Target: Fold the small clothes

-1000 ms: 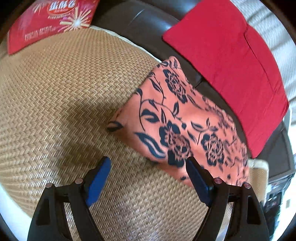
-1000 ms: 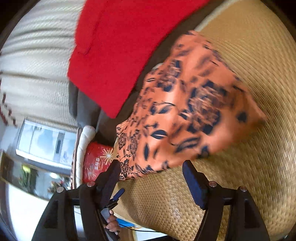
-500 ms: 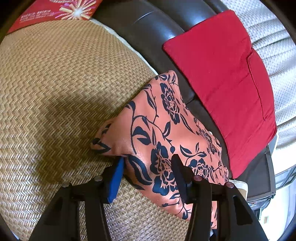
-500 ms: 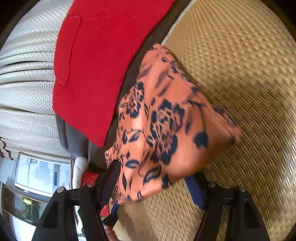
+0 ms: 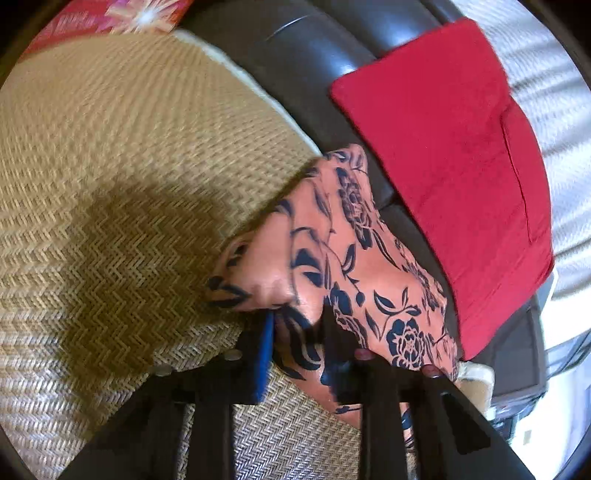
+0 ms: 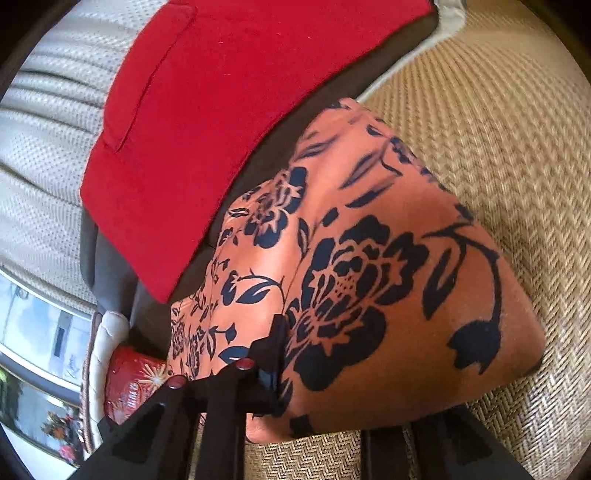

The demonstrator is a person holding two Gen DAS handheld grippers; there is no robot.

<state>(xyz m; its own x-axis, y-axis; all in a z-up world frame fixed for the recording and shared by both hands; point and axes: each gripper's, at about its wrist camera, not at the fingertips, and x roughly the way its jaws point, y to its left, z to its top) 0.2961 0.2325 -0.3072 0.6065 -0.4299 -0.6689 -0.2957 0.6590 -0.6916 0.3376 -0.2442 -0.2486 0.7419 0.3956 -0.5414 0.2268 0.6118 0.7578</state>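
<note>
An orange garment with a dark blue flower print (image 5: 369, 266) lies at the edge of a woven straw mat (image 5: 110, 184). My left gripper (image 5: 295, 332) is shut on its near corner and lifts it a little off the mat. In the right wrist view the same garment (image 6: 369, 258) fills the middle. My right gripper (image 6: 295, 362) is shut on its near edge; the cloth drapes over the right finger and hides it. A folded red garment (image 5: 461, 147) lies beyond on a dark cushion, also in the right wrist view (image 6: 221, 110).
The dark brown leather cushion (image 5: 314, 55) borders the mat. A red printed packet (image 5: 110, 18) lies at the mat's far edge, and shows in the right wrist view (image 6: 129, 387). Pale ribbed upholstery (image 6: 44, 166) lies behind the red garment.
Both grippers moved in on the orange garment and closed on its near edge. The cloth is now bunched and raised between the jaws.
</note>
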